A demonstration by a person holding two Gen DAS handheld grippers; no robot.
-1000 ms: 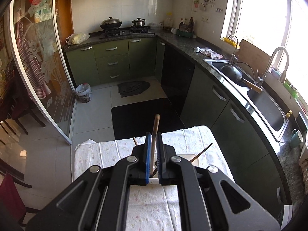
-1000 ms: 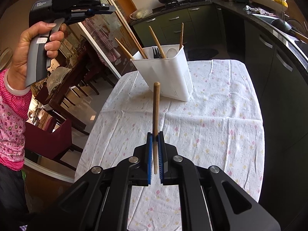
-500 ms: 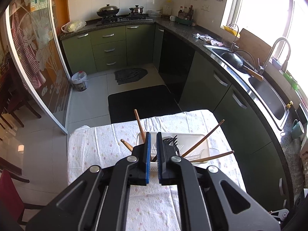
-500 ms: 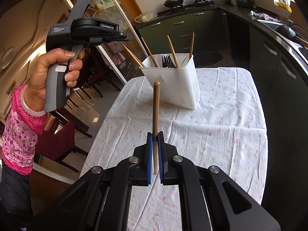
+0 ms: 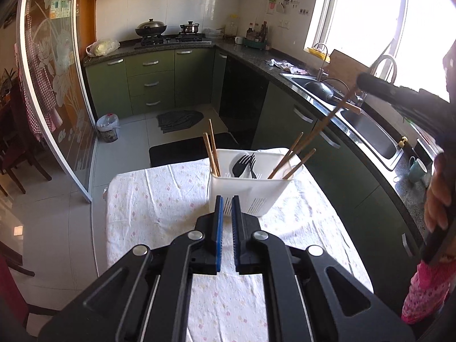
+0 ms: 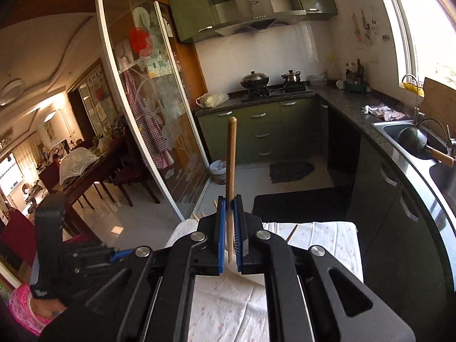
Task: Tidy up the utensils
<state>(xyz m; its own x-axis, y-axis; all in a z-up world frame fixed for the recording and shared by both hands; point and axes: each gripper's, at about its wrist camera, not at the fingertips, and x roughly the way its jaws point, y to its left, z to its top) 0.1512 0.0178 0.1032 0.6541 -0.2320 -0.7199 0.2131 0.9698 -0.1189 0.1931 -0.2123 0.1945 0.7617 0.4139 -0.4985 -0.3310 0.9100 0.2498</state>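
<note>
On the tabletop (image 5: 159, 199) our white caddy (image 5: 248, 196) already holds most of the job: chopsticks left and right, black forks (image 5: 245, 165) in the middle. What we judge is left is the chopstick (image 6: 230, 176) our right tool (image 6: 230, 222) grips upright, raised near the caddy. Our left tool (image 5: 225, 216) is nearly closed with nothing between its pads, just short of the caddy. From the right view the caddy is almost hidden behind the tool. Whether any utensils lie outside either view, we cannot tell.

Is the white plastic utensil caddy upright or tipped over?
Upright: the white plastic utensil caddy stands on the floral tablecloth, wooden chopsticks poking upward.
</note>
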